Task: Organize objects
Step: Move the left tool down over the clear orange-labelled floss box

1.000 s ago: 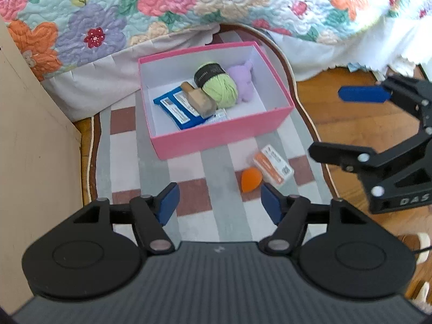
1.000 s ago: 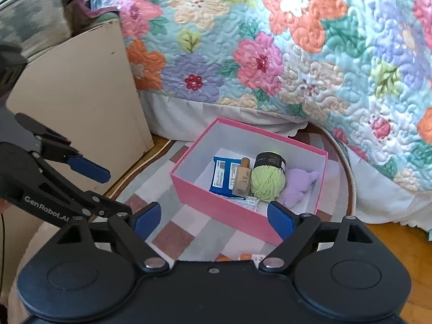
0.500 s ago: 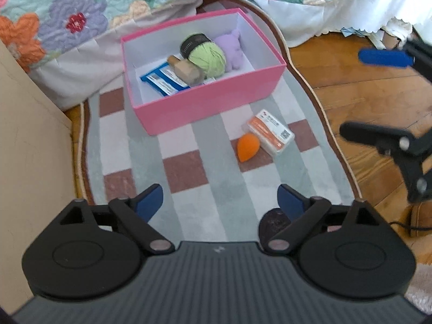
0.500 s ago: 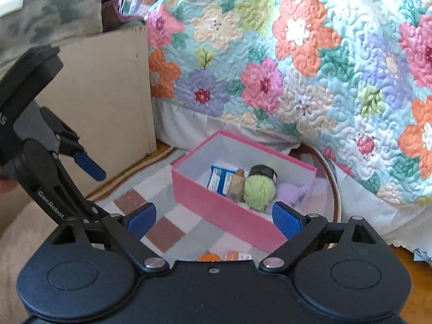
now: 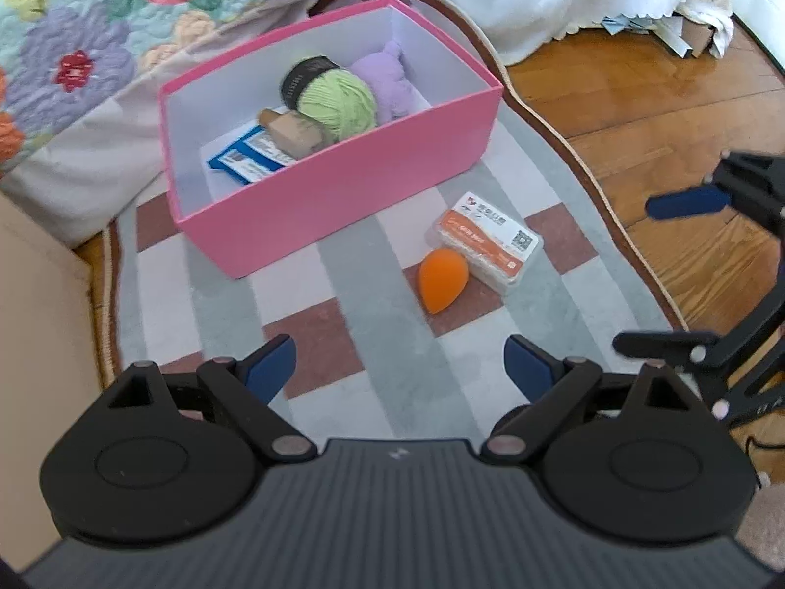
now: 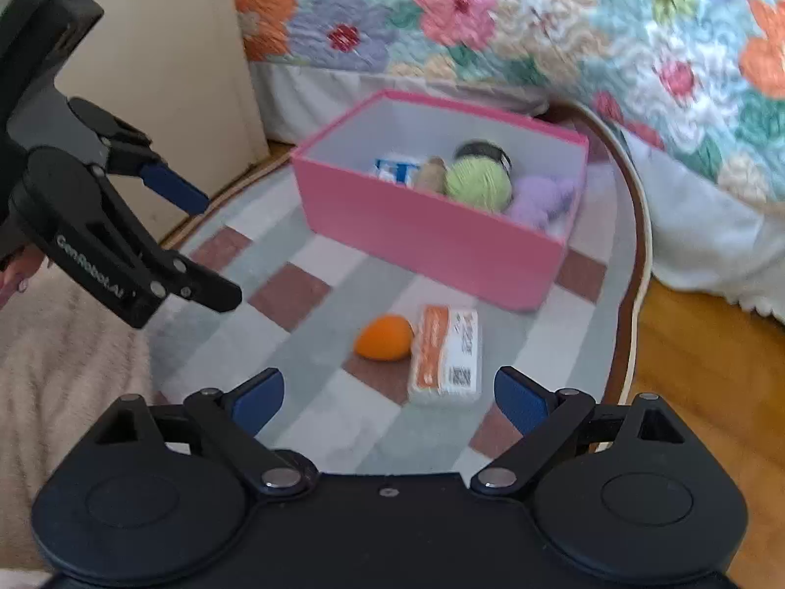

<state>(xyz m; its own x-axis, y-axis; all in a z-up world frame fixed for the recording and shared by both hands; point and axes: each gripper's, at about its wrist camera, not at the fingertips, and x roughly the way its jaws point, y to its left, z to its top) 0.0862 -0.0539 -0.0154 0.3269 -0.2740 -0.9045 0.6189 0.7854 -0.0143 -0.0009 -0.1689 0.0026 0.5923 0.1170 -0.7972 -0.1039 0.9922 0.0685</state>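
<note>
Pink card forms the box (image 5: pixel 343 196) standing on a checked rug (image 5: pixel 314 343) beside a bed with a floral quilt (image 6: pixel 539 24). Inside it lie a green yarn ball (image 5: pixel 338 100), a purple soft toy (image 5: pixel 387 81), a small tan bottle (image 5: pixel 294 130) and a blue packet (image 5: pixel 245 159). On the rug just in front of the box, an orange sponge (image 5: pixel 441 280) touches a clear pack with an orange label (image 5: pixel 485 240). The left hand-held gripper (image 5: pixel 400 368) hangs above the rug with its jaws spread wide and nothing between them. The right hand-held gripper (image 6: pixel 387 397) is likewise spread and empty, the sponge and pack lying beyond its fingertips.
</note>
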